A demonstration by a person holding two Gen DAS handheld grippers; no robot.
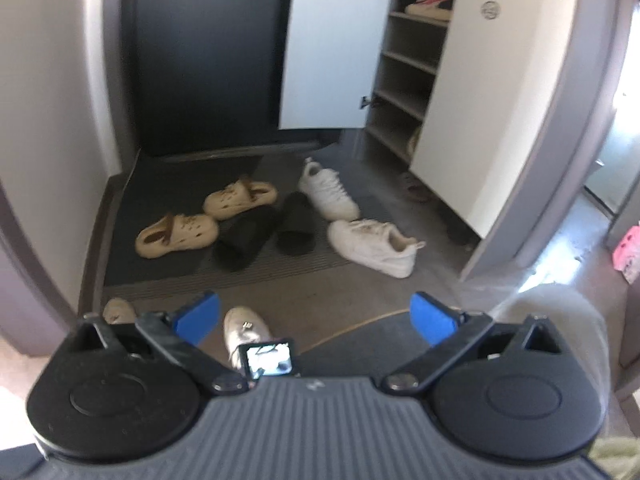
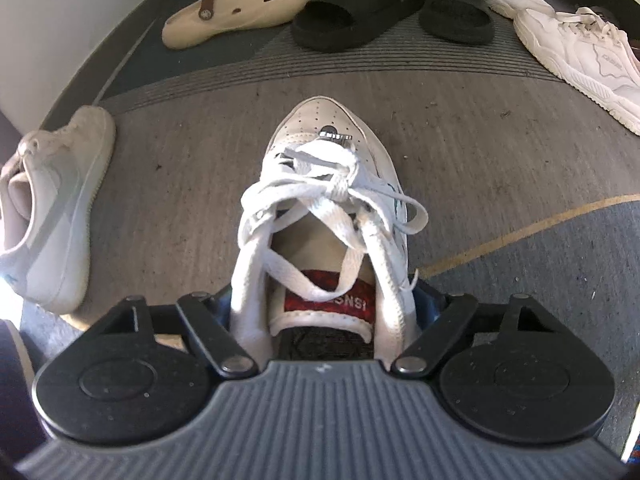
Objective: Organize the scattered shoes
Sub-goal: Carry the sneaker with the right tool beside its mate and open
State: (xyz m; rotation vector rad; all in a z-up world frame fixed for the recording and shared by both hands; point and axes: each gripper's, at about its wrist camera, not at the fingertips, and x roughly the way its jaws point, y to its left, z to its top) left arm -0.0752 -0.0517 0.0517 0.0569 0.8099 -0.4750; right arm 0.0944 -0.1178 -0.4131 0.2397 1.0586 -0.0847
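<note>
Entryway floor, shoes scattered by the open white shoe cabinet. Right gripper straddles the white laced leather sneaker at its collar, jaws apparently clamped for lifting. Left gripper released, empty.

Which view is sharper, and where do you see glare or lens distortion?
Right wrist view is sharper: the laced white sneaker shows crisp laces. Left wrist view is soft overall, with blown-out brightness at the doorway; fisheye bends the shoe cabinet and walls.
</note>
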